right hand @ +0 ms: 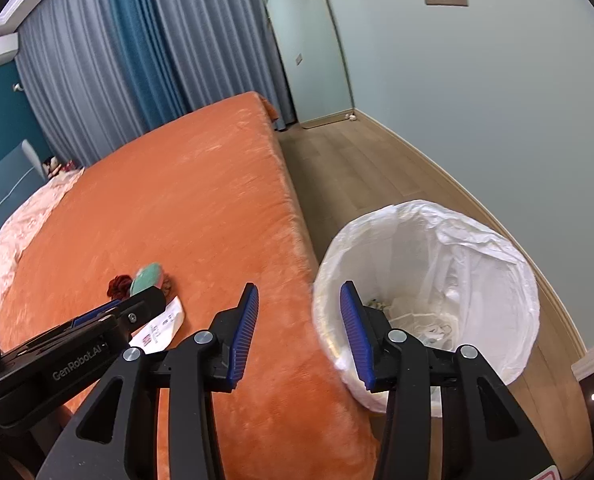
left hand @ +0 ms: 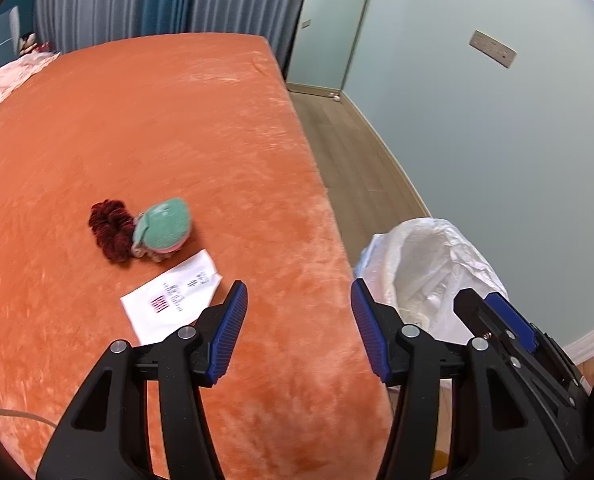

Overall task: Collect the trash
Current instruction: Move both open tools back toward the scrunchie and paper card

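The white paper packet (left hand: 173, 300) lies flat on the orange bed (left hand: 157, 128), near the lined trash bin (right hand: 425, 280). Light and floppy, it is best pinched at an edge. Left gripper (left hand: 299, 330) and right gripper (right hand: 299, 336) are both spread and empty.

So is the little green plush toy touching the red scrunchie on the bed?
Touching. In the left wrist view, the green plush toy lies right against the red scrunchie on the orange bed, with no blanket showing between them.

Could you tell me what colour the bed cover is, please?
Orange; the bed cover shows best in the left wrist view.
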### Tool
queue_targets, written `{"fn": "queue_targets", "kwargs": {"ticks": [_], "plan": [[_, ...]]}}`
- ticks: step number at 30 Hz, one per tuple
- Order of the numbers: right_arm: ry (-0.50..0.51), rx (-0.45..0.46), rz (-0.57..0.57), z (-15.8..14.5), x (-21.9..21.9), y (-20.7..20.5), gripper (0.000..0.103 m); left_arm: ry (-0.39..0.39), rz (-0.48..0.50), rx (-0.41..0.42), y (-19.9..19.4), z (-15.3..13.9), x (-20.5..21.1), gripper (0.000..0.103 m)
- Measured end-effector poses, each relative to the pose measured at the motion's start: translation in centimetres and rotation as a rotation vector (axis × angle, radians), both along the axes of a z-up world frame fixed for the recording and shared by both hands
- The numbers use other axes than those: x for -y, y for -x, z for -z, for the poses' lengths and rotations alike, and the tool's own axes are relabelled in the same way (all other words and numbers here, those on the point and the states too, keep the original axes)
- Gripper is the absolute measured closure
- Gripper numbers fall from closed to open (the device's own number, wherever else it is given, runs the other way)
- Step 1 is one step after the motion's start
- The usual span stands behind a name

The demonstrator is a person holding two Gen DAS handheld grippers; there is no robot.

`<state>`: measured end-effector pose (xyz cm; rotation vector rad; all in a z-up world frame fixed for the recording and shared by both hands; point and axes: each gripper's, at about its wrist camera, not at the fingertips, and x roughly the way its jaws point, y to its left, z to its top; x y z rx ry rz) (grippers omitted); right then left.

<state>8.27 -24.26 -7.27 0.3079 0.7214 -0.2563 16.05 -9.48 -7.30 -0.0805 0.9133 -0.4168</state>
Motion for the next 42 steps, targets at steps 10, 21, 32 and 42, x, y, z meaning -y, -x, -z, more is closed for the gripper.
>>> {"fn": "queue_targets", "kwargs": {"ticks": [10,21,32,42], "plan": [[0.018,-0.015,-0.048,-0.1,-2.8,-0.8,0.054,0.001,-0.068,-0.023,-0.3,0.7,-3.5,0.045],[0.042,-0.035,-0.101,0.2,-5.8,-2.0,0.047,-0.018,-0.149,-0.045,-1.0,1.9,-8.0,0.044],[0.053,-0.072,-0.167,1.3,-9.2,-3.9,0.047,-0.030,-0.242,-0.073,-2.4,3.3,-12.4,0.042],[-0.008,-0.151,-0.207,4.7,-11.4,-7.1,0.046,-0.036,-0.309,-0.101,-4.4,4.8,-16.5,0.042]]}}
